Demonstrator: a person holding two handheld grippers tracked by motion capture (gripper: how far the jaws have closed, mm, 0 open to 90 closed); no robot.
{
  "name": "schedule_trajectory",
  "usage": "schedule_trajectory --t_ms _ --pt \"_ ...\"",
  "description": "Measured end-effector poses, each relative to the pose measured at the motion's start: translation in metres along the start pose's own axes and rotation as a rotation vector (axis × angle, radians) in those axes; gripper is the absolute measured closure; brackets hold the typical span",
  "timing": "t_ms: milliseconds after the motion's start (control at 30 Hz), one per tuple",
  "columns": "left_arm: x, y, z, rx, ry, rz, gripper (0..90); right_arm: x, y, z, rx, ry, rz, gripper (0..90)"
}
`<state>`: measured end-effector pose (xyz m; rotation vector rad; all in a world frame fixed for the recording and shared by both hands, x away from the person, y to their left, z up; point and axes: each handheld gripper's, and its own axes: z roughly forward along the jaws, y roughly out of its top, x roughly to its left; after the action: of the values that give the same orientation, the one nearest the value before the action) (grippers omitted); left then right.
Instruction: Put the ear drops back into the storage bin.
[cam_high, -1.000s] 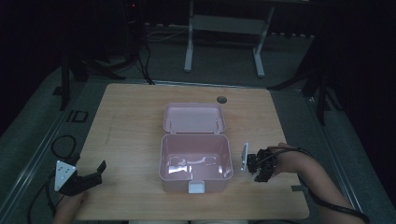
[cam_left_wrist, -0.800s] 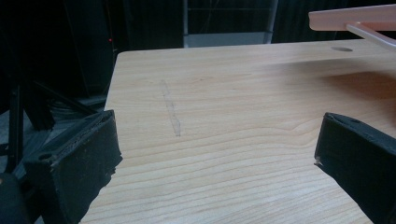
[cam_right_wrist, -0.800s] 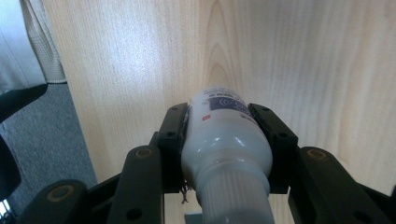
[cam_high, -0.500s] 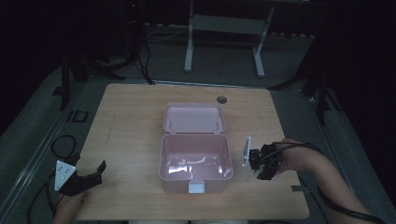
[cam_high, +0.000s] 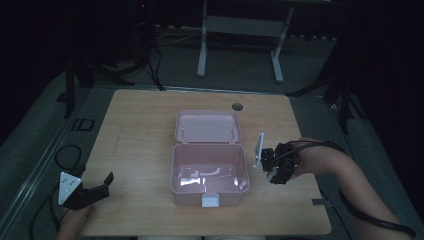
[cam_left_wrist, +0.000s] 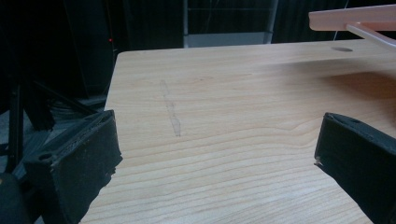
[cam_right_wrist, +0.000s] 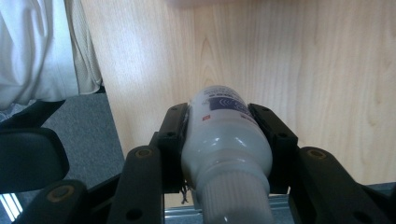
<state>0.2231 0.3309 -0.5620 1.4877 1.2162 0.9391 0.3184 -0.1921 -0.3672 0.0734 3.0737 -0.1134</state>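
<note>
High view: open pink box (cam_high: 210, 172), contents unclear.

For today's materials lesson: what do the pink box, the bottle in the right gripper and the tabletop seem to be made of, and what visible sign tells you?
Pink box: probably plastic, glossy; its moulded walls catch reflections.
Bottle: likely smooth white plastic with a soft sheen, a printed label and a ribbed cap.
Tabletop: wood or wood-look laminate, matte, with pale grain lines; which of the two cannot be told.
</note>
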Motion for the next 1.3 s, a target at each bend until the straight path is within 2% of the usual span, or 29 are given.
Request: schedule_trajectory --t_ms 267,533,1067,1300 --pt "0.000 0.000 0.000 0.001 -0.002 -0.001 0.4 -0.003 0.017 -0.017 -0.012 -0.004 -0.020 59.8" --pt "0.000 0.000 0.000 0.001 -0.002 0.000 0.3 -0.005 0.033 -0.026 -0.020 -0.005 -0.029 59.7" --pt "0.000 0.000 0.000 0.000 -0.003 0.000 0.4 -0.008 0.074 -0.021 -0.040 0.014 -0.088 59.7" --pt "0.000 0.000 0.000 -0.002 -0.004 -0.001 0.4 -0.014 0.090 -0.013 -0.047 0.019 -0.090 59.8"
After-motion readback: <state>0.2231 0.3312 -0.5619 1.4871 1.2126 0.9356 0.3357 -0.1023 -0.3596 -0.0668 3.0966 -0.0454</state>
